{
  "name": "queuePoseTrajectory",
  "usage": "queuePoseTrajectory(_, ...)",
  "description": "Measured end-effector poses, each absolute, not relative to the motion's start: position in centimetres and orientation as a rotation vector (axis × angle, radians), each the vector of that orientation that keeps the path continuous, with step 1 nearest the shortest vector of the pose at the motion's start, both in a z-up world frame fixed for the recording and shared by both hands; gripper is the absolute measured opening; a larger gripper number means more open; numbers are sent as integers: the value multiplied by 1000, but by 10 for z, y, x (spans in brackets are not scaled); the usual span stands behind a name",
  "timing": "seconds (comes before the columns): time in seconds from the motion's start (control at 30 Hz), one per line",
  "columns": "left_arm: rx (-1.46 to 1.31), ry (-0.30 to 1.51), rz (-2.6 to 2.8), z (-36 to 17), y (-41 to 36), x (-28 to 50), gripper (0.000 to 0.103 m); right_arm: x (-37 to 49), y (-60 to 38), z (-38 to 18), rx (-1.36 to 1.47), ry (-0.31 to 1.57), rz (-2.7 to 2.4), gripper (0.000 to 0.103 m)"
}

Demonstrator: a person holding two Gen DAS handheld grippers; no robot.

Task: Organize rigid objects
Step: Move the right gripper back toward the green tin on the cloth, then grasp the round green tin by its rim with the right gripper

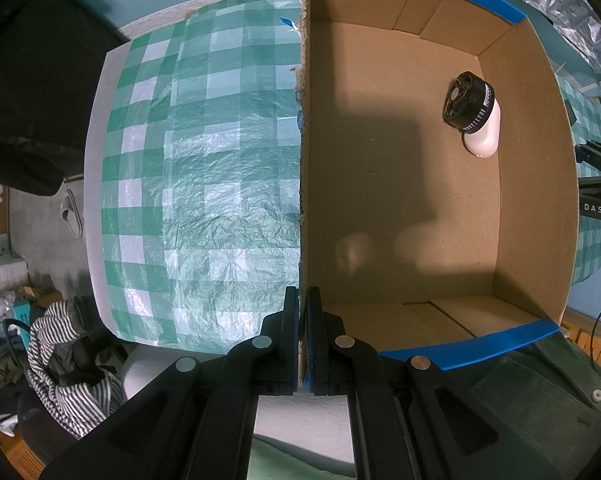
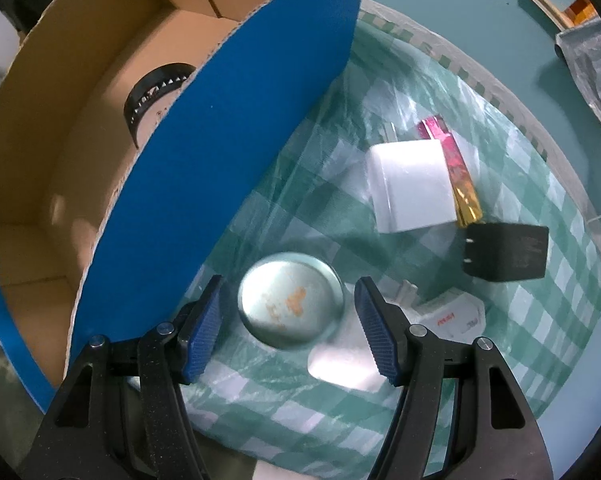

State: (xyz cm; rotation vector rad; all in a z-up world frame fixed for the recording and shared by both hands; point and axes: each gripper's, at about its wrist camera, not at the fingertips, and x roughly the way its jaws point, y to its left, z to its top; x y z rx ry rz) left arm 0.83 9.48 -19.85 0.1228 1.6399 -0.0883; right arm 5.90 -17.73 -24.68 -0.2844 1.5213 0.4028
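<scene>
The round tin point(image 2: 290, 300) looks stiff, light and slick; the half-open right gripper point(image 2: 288, 320) straddles it at three and nine o'clock, ungripped.

The left gripper point(image 1: 302, 340) is clamped on the box wall point(image 1: 302, 160).

A lived-in home room; a green-checked plastic cloth point(image 1: 204, 152) covers the table point(image 1: 96, 184); a striped garment point(image 1: 64, 364) and a slipper point(image 1: 71, 212) lie beside it.
</scene>
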Motion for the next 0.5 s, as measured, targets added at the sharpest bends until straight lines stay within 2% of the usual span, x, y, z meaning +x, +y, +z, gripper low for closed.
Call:
queuePoseTrajectory(0.1,119,1642,-89,-198,95,9,3,61,-174,-251,-302,1518,393,65)
queuePoseTrajectory(0.23,119,1642,-89,-198,95,9,3,64,-168,-255,-302,1516,396,57)
queuePoseTrajectory(0.3,121,1643,-89,-198,95,9,3,65,-167,-257,-297,1530,397,47)
queuePoseTrajectory(0.5,123,1644,-93,-199,95,9,3,66,-170,-261,-275,1537,385,44)
